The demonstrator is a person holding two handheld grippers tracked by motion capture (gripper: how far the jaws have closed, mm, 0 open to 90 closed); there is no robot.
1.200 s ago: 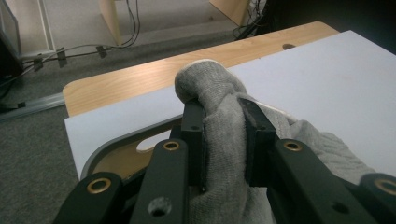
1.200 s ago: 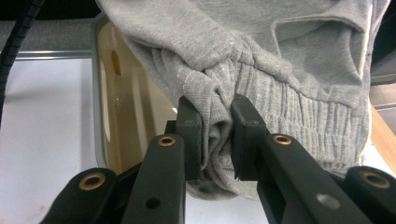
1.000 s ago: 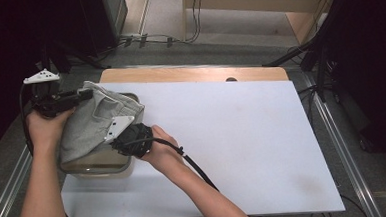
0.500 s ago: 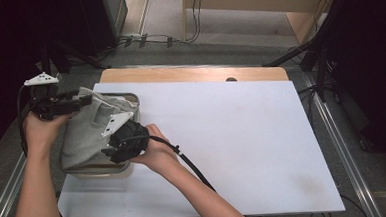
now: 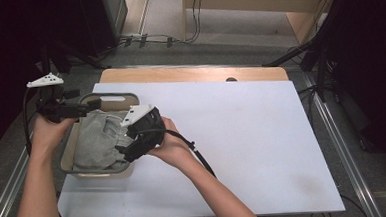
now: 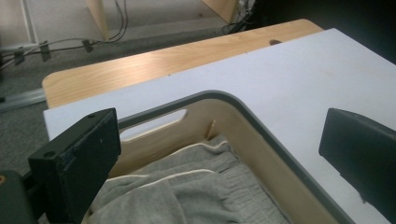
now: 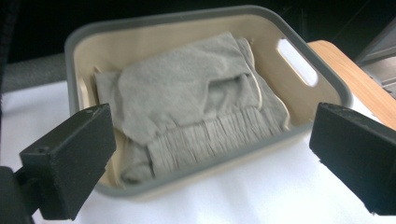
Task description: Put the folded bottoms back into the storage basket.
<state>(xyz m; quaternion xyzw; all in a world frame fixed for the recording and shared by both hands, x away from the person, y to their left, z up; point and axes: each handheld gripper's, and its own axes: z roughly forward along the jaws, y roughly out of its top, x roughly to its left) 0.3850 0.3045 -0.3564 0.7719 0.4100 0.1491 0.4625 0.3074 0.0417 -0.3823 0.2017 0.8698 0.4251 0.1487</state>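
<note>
Both tongs have just been opening and hold nothing. Left tongs (image 5: 88,108) hover wide over the bin (image 5: 111,97) at nine o'clock. Grey cloth (image 5: 98,143) lies inside it. Right tongs (image 5: 125,142) gape beside it. Putting away looks done; only pulling back is left.

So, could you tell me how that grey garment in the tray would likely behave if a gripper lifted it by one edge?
The grey garment would probably flop and unfold: it lies in soft folds. Its gathered waistband suggests stretch, and it looks light for its bulk.
</note>
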